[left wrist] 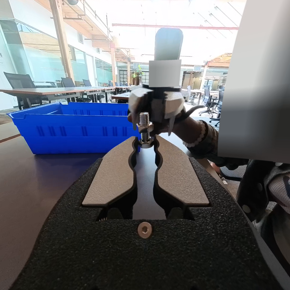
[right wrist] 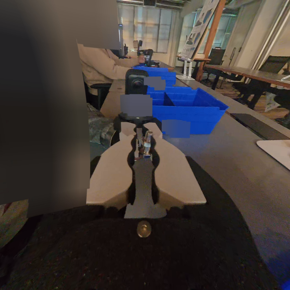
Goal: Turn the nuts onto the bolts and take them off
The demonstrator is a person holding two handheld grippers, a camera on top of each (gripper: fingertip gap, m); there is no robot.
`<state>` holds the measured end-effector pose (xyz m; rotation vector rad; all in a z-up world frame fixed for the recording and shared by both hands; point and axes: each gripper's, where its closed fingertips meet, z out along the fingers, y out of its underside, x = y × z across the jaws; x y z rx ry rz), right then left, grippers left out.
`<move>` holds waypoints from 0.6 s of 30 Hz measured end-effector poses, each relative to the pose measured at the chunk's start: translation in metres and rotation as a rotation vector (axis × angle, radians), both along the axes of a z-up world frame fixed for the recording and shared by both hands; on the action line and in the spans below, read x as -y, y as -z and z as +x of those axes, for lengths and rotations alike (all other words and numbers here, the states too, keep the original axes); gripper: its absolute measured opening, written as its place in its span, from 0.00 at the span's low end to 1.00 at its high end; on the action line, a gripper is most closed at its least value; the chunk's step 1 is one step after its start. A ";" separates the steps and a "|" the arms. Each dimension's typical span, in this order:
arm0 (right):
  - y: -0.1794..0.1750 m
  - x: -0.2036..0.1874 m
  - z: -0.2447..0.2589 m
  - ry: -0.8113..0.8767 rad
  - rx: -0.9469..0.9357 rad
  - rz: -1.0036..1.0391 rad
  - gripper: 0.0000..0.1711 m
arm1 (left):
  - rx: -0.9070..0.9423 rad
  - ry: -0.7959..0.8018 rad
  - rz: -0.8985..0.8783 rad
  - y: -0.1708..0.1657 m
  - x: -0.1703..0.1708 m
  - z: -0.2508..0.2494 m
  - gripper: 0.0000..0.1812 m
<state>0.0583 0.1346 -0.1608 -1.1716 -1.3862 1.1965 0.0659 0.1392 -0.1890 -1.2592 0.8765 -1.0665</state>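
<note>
A steel bolt (left wrist: 144,116) stands upright over the dark table, thread up, with a hex nut (left wrist: 145,127) partway down the thread. My left gripper (left wrist: 145,141) is shut on the bolt's head end. My right gripper (left wrist: 152,127) faces it from the far side with its jaws on either side of the nut. One fingertip is beside the nut and there is a gap at the other. In the right wrist view the bolt (right wrist: 148,140) and nut (right wrist: 146,146) sit between the tips of my right gripper (right wrist: 145,141), nearer the right finger.
A blue divided bin (left wrist: 70,130) stands on the table (left wrist: 39,180) just behind the bolt; it also shows in the right wrist view (right wrist: 188,116). A hand with a bead bracelet (left wrist: 196,135) holds the right gripper. A white pad (right wrist: 276,149) lies at the right. A seated person (right wrist: 102,65) is farther along the table. Less than 4 cm separates the two grippers' tips.
</note>
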 end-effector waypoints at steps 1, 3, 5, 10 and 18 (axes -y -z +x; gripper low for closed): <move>0.002 -0.003 -0.002 0.025 0.009 0.011 0.18 | 0.001 0.001 0.000 0.000 0.000 0.000 0.10; 0.005 -0.005 -0.007 0.050 0.024 0.029 0.28 | 0.000 0.003 -0.002 0.000 0.000 0.000 0.10; 0.009 -0.004 -0.010 0.055 0.044 0.036 0.31 | -0.001 0.003 0.000 0.000 0.000 0.000 0.10; 0.012 -0.002 -0.015 0.039 0.047 0.010 0.31 | -0.004 0.006 0.002 0.000 0.001 0.001 0.10; 0.017 -0.001 -0.017 0.034 0.070 0.012 0.23 | -0.002 0.000 0.004 0.000 0.001 0.001 0.10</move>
